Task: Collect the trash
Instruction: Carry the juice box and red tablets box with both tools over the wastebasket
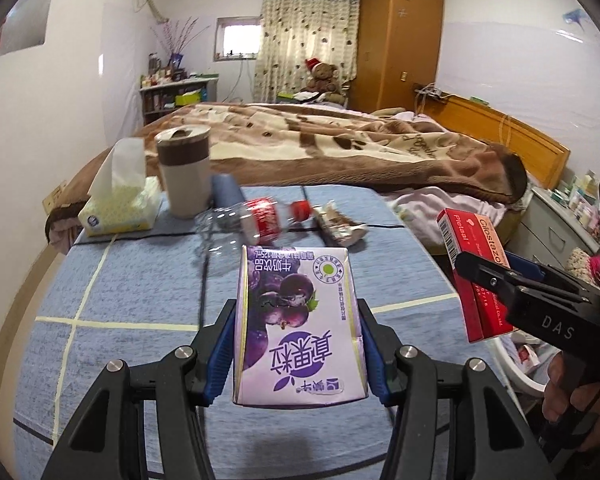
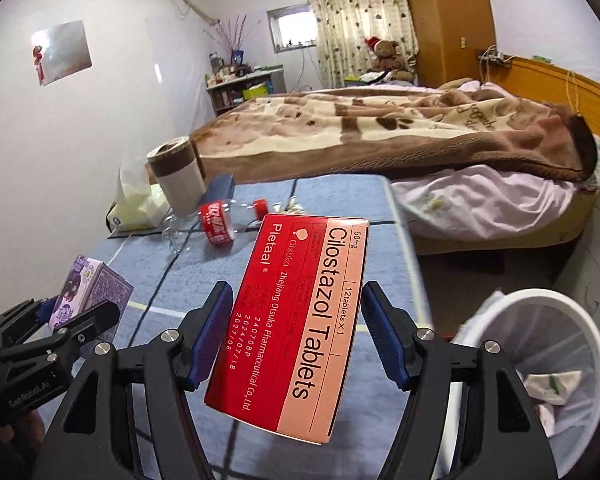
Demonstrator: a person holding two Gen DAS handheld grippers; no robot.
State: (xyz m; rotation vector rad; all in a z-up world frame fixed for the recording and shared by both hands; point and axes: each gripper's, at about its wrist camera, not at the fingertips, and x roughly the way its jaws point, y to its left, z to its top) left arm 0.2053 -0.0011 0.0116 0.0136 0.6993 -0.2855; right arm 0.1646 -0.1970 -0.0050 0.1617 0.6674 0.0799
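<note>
Left gripper (image 1: 298, 344) pinches a purple milk carton (image 1: 300, 320) by its two sides, lifted clear above the blue table cloth (image 1: 140, 288). Right gripper (image 2: 296, 344) is clamped on a red tablet box (image 2: 300, 320), also held off the cloth, just beside the carton. White waste basket (image 2: 540, 344) stands on the floor off the cloth's right edge, crumpled paper inside. Still lying on the cloth, toward its far end: clear plastic bottle (image 1: 256, 216) with a red label, crumpled wrapper (image 1: 338, 224), tissue box (image 1: 120, 208), beige canister (image 1: 184, 172). Bed blanket (image 1: 320, 148) lies beyond the cloth.
</note>
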